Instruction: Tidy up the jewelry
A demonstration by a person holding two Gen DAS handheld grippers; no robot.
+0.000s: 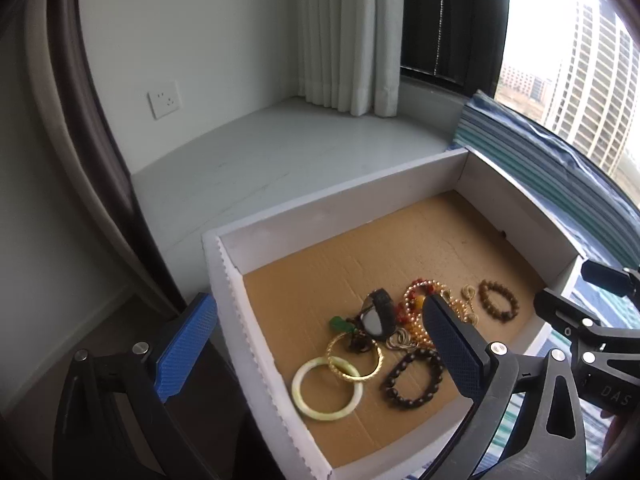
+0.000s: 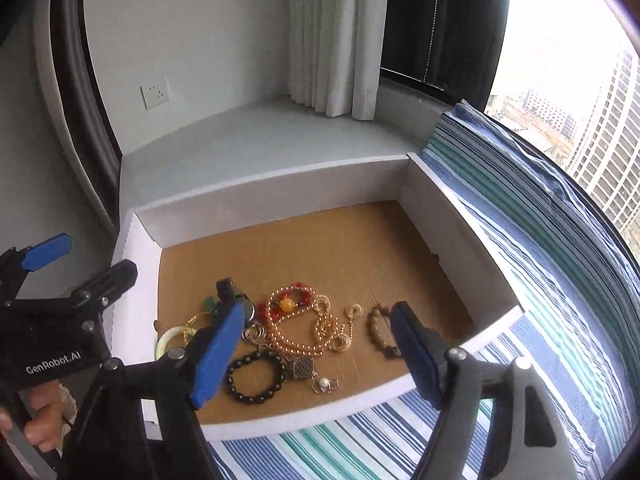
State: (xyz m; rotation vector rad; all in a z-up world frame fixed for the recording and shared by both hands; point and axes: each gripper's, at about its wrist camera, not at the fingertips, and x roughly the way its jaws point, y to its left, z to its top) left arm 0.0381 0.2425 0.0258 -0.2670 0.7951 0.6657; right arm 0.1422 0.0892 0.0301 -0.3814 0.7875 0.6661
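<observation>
A white shallow box (image 1: 224, 280) with a brown cardboard floor holds a pile of jewelry: a pale jade bangle (image 1: 326, 392), a gold bangle (image 1: 354, 358), a black bead bracelet (image 1: 414, 380), a brown bead bracelet (image 1: 499, 301), a gold bead necklace with red beads (image 2: 296, 320) and a black watch (image 1: 378, 314). My left gripper (image 1: 320, 344) is open and empty above the box's near left part. My right gripper (image 2: 318, 354) is open and empty above the box's near edge. The black bracelet (image 2: 256, 378) and brown bracelet (image 2: 380, 330) also show in the right wrist view.
The box (image 2: 328, 420) rests on a blue, green and white striped cloth (image 2: 540, 240) on a window ledge. A white sill (image 1: 260, 152), curtain (image 1: 348, 36), wall socket (image 1: 165, 99) and dark door frame (image 1: 92, 128) lie beyond. A window is at the right.
</observation>
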